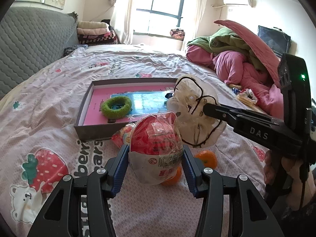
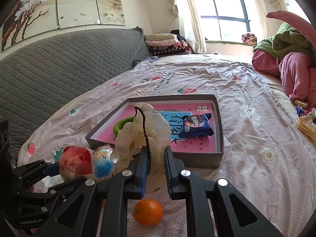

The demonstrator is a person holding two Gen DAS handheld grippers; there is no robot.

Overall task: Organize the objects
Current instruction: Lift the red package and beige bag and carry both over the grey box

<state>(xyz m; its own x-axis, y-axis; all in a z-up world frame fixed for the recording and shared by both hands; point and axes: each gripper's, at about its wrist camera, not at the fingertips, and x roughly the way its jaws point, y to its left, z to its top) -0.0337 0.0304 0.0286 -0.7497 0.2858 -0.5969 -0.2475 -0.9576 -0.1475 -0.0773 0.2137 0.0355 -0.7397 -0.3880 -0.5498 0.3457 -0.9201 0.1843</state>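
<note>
Left wrist: my left gripper (image 1: 156, 154) clamps the wrapped red egg (image 1: 156, 138) above the bedsheet (image 1: 49, 118), near the box's (image 1: 86, 106) front edge. Right wrist: my right gripper (image 2: 156, 154) pinches the sheer scrunchie (image 2: 142, 132) over that edge. Carry both past the wall, then release low.

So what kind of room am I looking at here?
Most likely a home bedroom: a bed with a strawberry-print sheet, a grey quilted headboard, and folded blankets stacked by the curtained window.
</note>
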